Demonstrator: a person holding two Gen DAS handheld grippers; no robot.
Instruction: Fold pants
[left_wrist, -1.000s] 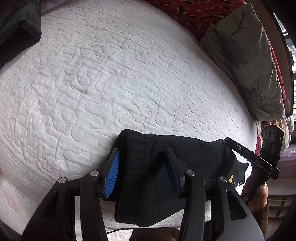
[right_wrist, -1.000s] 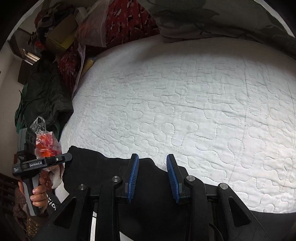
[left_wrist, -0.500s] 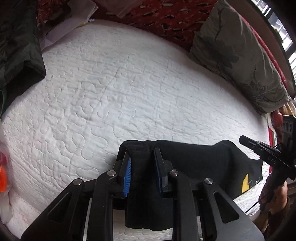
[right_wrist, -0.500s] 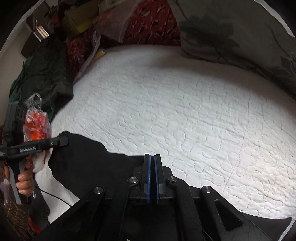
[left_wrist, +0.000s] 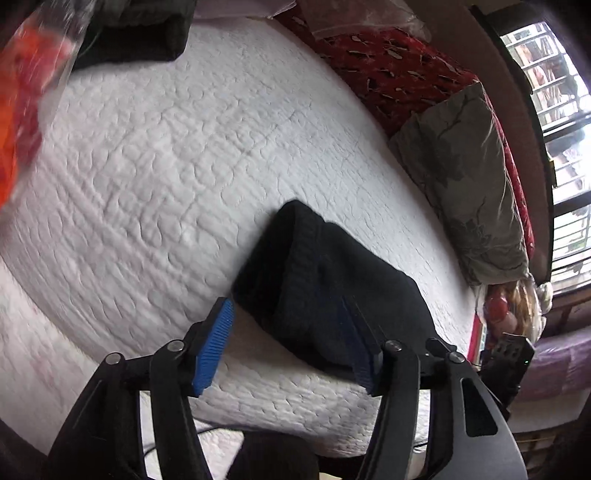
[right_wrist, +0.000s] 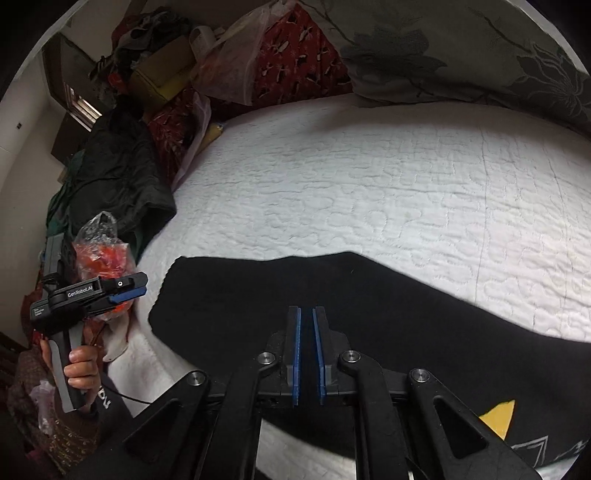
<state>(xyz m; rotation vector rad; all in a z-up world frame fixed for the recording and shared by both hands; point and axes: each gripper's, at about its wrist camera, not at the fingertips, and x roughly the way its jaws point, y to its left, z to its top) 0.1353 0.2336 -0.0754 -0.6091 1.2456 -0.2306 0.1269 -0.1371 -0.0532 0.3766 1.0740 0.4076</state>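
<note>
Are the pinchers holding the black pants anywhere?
Nothing. The left gripper and right gripper jaws have just been opening, no cloth pinched between; the pants lie on the bed.

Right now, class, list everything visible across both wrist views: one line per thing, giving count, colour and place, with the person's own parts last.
black fabric pants: one, black with a yellow patch, lying on the quilt's near edge
white quilted bedspread: one, white, covering the bed
grey floral pillow: one, grey, far right of the bed
red patterned fabric: one, red, behind the pillow
dark green garment: one, bed's left side
clear plastic bag: one, red contents, left
left hand-held gripper: one, black, blue pads, open
right hand-held gripper: one, nearly closed, nothing visibly pinched
hand: one, gripping the left handle
</note>
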